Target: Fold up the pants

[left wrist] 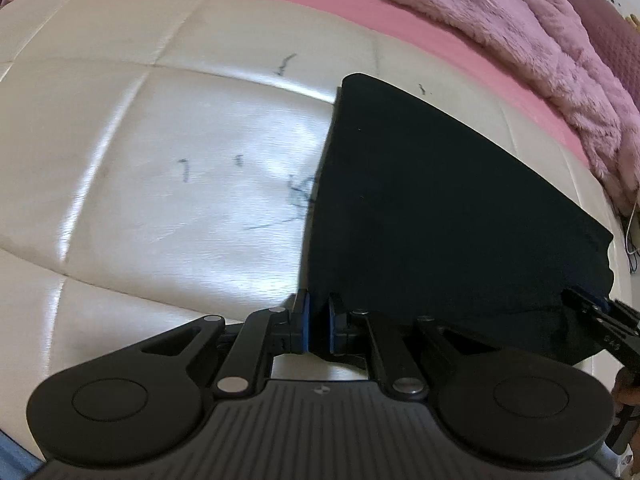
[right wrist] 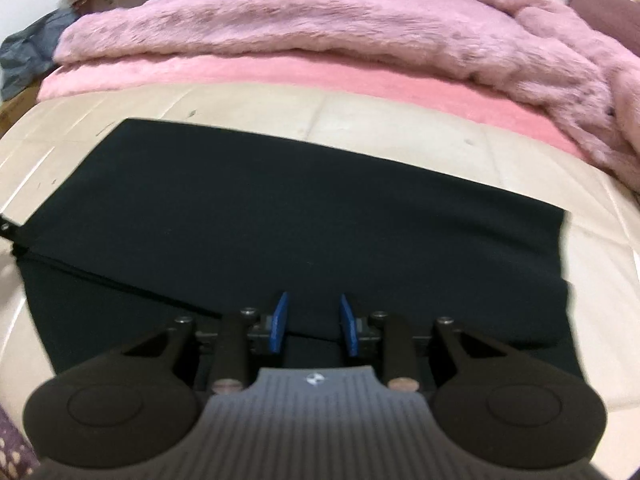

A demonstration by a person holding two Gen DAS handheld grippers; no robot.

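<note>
Pants (left wrist: 440,208) lie as a flat black panel on the cream quilted bed, seen from the left wrist reaching from the near edge of the bed toward the pink blanket (left wrist: 560,60) along its far side. The left tongs (left wrist: 319,326) stand almost closed, with the near left corner of the black cloth pinched between the blue pads. At the right margin of this view the right tongs (left wrist: 600,312) meet the near edge of the same cloth. Bare cream bed (left wrist: 140,180) with a few pen marks takes up the left half.

From the right wrist, the pants (right wrist: 280,220) spread wide across the bed, their far edge straight and close to the pink sheet (right wrist: 360,80). The right tongs (right wrist: 312,324) are partly apart, and a fold of the near hem runs between the pads (right wrist: 279,324); they appear to grip it, though blur makes contact hard to confirm.

Judging from this, a fold is under way: both near corners are taken up. The next move likely calls for carrying both corners together, level and at equal pace, toward the far edge, keeping the cloth taut so the layers land square.
</note>
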